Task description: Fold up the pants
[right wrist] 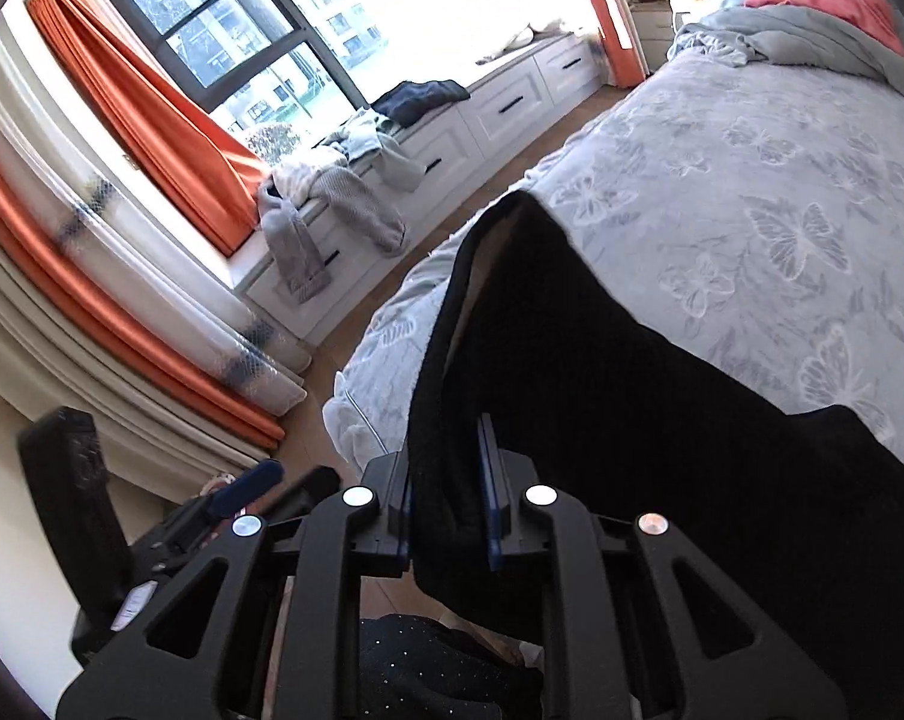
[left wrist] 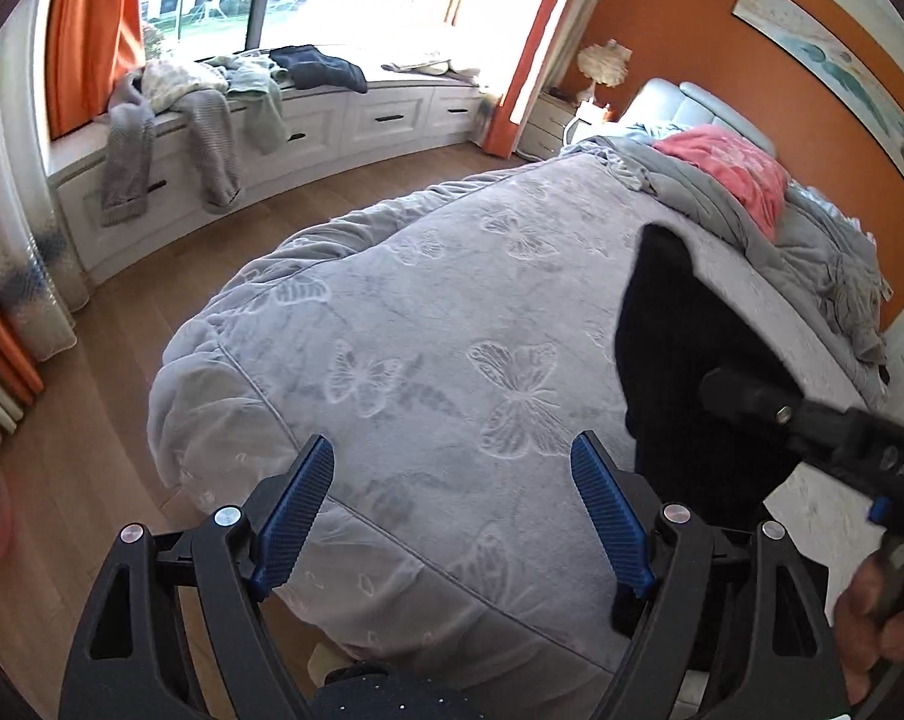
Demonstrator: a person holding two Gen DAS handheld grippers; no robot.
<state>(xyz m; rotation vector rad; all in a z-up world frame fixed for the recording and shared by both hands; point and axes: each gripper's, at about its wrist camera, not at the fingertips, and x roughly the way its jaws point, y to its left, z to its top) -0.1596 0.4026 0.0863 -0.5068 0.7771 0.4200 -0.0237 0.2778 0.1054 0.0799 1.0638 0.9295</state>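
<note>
Black pants lie draped across the grey butterfly-print bed cover, one end lifted. My right gripper is shut on the near edge of the pants, with dark cloth pinched between its blue pads. In the left wrist view the pants show as a dark shape at the right, with the right gripper's black body across them. My left gripper is open and empty, hovering above the bed's near corner, to the left of the pants.
The bed fills the middle, with a grey duvet and a pink blanket at its head. A window seat carries several loose garments. Orange curtains hang at left. Wood floor lies left of the bed.
</note>
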